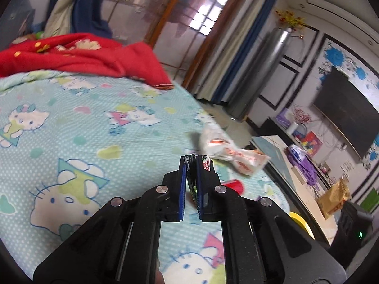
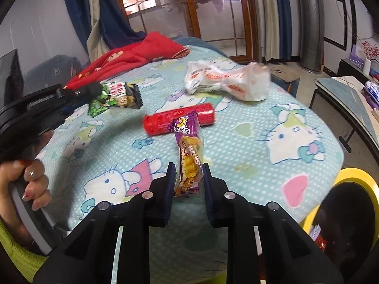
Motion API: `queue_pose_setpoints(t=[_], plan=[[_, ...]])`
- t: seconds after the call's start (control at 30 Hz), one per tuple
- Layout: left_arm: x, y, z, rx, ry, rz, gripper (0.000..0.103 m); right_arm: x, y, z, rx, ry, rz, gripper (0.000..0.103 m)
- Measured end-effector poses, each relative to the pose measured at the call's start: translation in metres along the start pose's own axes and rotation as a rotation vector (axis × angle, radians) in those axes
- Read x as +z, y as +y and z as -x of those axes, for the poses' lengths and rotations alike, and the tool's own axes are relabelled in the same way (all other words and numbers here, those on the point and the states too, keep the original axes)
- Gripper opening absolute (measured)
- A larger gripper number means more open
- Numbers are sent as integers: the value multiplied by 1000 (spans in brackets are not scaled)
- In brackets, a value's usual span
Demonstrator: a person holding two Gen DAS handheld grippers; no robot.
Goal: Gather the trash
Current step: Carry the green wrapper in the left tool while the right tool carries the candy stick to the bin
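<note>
My left gripper is shut on a black-and-green snack wrapper, held above the bed; the right wrist view shows that wrapper hanging from the left gripper. My right gripper is shut on a purple snack packet, which sticks up between the fingers. A red tube-shaped packet lies on the bed just beyond it. A crumpled white plastic bag with orange print lies farther back; it also shows in the left wrist view.
A yellow-rimmed bin with a dark liner stands at the bed's right edge, with some trash inside. A red blanket lies at the far side of the bed. A low table with clutter stands to the right.
</note>
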State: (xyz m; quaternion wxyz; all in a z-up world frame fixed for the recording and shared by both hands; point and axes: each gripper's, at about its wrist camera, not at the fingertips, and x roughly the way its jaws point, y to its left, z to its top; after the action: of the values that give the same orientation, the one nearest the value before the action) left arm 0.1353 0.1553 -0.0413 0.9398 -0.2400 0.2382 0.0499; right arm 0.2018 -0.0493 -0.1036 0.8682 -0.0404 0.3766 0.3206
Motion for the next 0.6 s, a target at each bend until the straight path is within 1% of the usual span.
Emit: queue_pose_setpoints(t=[0.1, 0.3, 0.6], plan=[[-2, -17, 2, -33, 5, -43, 4, 1, -17, 11, -35, -20, -24, 22], [-13, -42, 1, -92, 34, -92, 4, 1, -54, 32, -109, -51, -92, 22], [-37, -82, -1, -169, 77, -172, 4, -8, -93, 51, -191, -75, -164, 22]])
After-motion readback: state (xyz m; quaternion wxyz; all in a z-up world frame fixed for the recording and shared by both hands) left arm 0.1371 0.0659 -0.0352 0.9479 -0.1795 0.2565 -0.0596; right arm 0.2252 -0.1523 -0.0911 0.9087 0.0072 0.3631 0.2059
